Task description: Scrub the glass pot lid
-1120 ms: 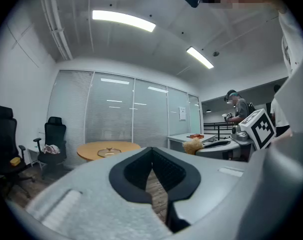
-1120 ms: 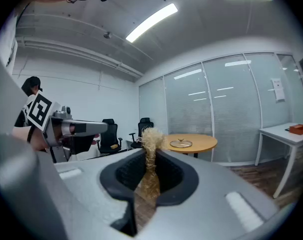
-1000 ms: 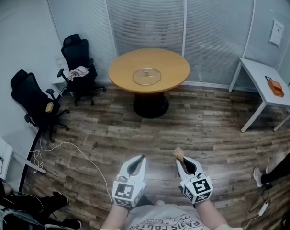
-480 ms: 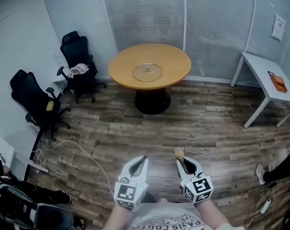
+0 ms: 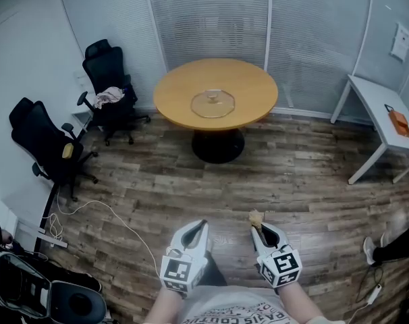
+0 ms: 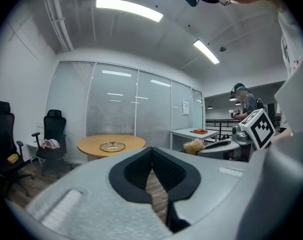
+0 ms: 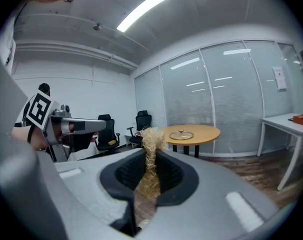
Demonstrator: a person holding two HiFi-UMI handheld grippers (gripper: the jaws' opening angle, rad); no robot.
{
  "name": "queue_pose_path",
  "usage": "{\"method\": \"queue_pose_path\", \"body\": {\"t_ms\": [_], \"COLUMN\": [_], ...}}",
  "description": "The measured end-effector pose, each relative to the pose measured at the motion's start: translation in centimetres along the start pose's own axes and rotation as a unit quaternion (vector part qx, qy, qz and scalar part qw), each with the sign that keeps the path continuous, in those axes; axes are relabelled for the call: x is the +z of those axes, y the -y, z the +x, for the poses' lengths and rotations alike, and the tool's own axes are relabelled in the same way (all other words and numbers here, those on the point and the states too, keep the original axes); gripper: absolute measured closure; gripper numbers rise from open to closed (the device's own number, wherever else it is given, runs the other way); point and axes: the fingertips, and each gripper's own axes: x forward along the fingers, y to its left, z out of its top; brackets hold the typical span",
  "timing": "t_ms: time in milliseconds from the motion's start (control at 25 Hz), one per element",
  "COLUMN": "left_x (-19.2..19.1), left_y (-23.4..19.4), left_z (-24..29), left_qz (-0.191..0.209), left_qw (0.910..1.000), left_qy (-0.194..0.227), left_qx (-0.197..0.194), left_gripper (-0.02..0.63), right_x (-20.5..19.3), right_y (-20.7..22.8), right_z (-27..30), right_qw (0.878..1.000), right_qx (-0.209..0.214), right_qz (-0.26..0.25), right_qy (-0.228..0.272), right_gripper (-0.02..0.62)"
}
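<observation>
Bare wood floor wide open ahead, up to round tabletop carrying glass pot lid, well apart from both grippers. Left gripper fingers together; right gripper fingers clamped on straw scrubber, base hidden.

The round orange-wood surface now shows a little larger in the head view and reaches further right. The clear glass pot lid on it has slid slightly rightward with it. The white side desk and the orange box on it have drifted toward the right edge. At the lower left corner, a black round-based object has come into sight where dark legs and shoes were. The right tongs have edged slightly right.
</observation>
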Motion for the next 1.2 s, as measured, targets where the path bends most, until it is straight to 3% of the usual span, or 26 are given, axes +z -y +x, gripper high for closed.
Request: {"method": "queue_pose_path", "body": {"t_ms": [400, 760, 1200], "left_x": [2.7, 6.0, 4.7], "left_y": [-12.5, -25.1, -31.7], "left_z": [12.0, 18.9, 25.9], "left_qz": [-0.009, -0.018, -0.021], "left_qw": [0.9991, 0.9979, 0.9991], "left_qy": [0.016, 0.029, 0.007], "left_qx": [-0.039, -0.055, -0.037], "left_gripper": [0.599, 0.6, 0.6], "right_x": [5.1, 11.0, 11.2], "right_y": [4.0, 4.0, 6.9], "right_z": [14.8, 28.6, 39.5], "right_qw": [0.999, 0.998, 0.999], "right_qx": [-0.046, -0.06, -0.041], "right_qz": [0.003, -0.016, 0.001], "right_qy": [-0.015, -0.017, -0.031], "right_gripper": [0.54, 0.54, 0.54]}}
